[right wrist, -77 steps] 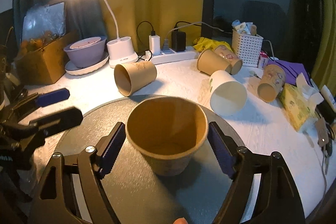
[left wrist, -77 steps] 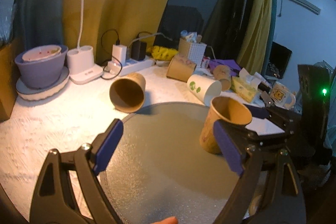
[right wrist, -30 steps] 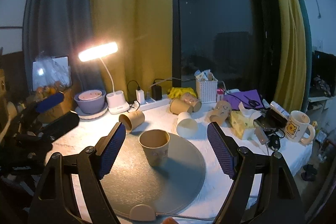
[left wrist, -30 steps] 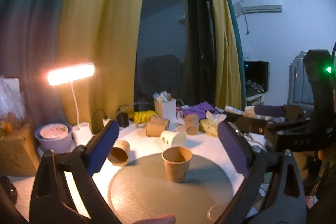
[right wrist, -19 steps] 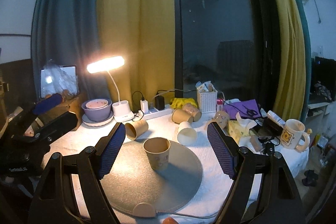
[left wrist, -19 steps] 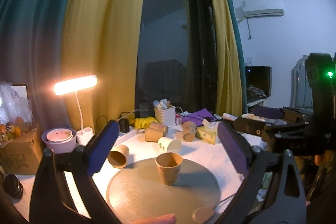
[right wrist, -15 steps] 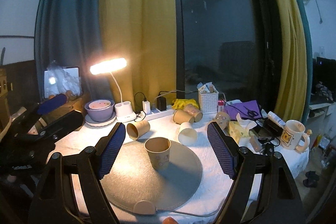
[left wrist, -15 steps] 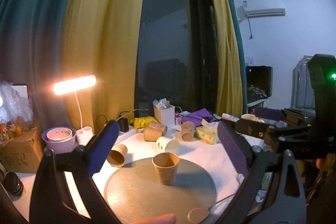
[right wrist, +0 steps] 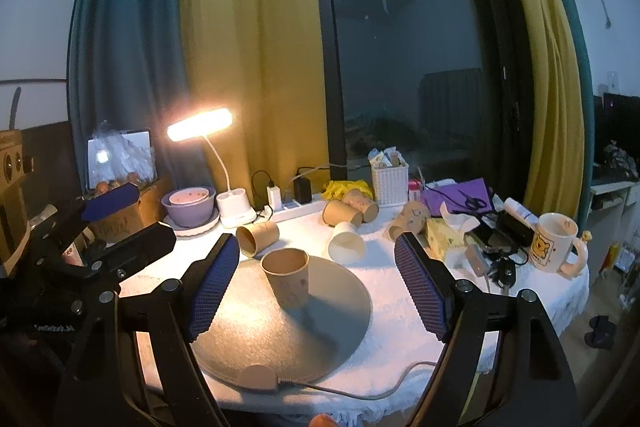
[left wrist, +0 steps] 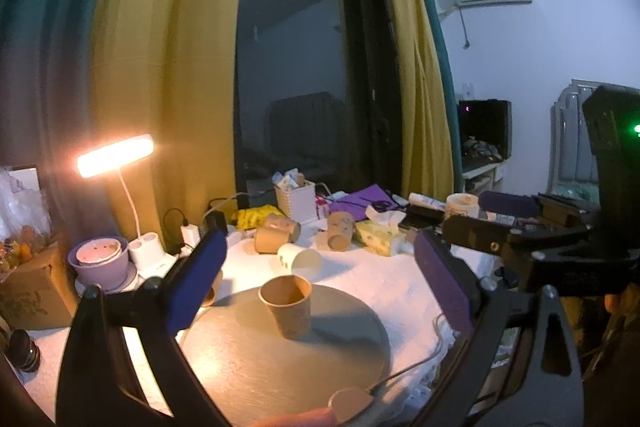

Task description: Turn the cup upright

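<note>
both tongs have pulled well back and up from the cup since the earlier frames, where the right pair straddled it closely; the cup [right wrist: 285,277] now stands alone, mouth up, on the round grey mat [right wrist: 320,343] in the middle of the desk [right wrist: 400,359].

from the left: the left tongs [left wrist: 320,281] hang above the near edge of the mat, jaws spread wide with nothing between them, pointed forward and slightly down at the cup [left wrist: 286,305]. the right tongs [right wrist: 318,283] sit in much the same pose, also wide apart and empty, well clear of the cup. further right a white paper cup [right wrist: 346,247] and several brown ones lie on their sides on the cloth.

the upright cup looks like thin paper: light, easily crushed, likely to skid or tip if nudged. a gentle pinch across the side wall around mid-height would suit it. judged from its stance, the flip looks done.
</note>
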`<state>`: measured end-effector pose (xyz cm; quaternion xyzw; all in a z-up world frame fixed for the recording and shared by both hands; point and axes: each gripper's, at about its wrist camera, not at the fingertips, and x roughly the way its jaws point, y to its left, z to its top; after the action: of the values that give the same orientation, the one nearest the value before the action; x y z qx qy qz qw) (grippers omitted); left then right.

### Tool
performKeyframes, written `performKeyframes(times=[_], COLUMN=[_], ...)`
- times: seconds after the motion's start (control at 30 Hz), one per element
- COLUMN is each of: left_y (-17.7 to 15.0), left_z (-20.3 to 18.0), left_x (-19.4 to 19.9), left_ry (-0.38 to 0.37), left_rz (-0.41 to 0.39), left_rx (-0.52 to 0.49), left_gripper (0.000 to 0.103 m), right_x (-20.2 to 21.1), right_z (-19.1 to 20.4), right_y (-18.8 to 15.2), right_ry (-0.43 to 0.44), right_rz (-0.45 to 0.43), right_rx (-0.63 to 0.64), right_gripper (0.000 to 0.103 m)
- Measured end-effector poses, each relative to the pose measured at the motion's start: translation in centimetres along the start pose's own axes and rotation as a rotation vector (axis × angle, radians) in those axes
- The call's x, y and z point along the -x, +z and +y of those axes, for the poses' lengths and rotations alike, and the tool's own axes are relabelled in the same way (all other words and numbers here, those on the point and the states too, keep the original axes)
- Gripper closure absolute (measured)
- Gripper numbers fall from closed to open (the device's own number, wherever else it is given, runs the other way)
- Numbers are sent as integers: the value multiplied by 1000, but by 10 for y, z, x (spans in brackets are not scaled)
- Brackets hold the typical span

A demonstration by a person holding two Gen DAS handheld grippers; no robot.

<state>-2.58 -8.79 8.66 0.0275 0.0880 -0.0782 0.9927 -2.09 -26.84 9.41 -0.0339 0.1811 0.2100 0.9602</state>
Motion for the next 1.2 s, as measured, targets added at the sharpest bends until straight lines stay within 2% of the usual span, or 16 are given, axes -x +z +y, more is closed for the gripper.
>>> performKeyframes(times=[0.67, 1.2], left_y=[-7, -8], left_z=[12, 16], left_x=[4, 7], left_ry=[3, 10], left_rz=[4, -1], left_rx=[60, 70], left_gripper=[7, 7], right_x=[-7, -9], right_z=[0, 2], right_y=[-3, -5], right_ry=[-1, 1], right_rz=[17, 21], right_rx=[2, 3], right_gripper=[20, 20])
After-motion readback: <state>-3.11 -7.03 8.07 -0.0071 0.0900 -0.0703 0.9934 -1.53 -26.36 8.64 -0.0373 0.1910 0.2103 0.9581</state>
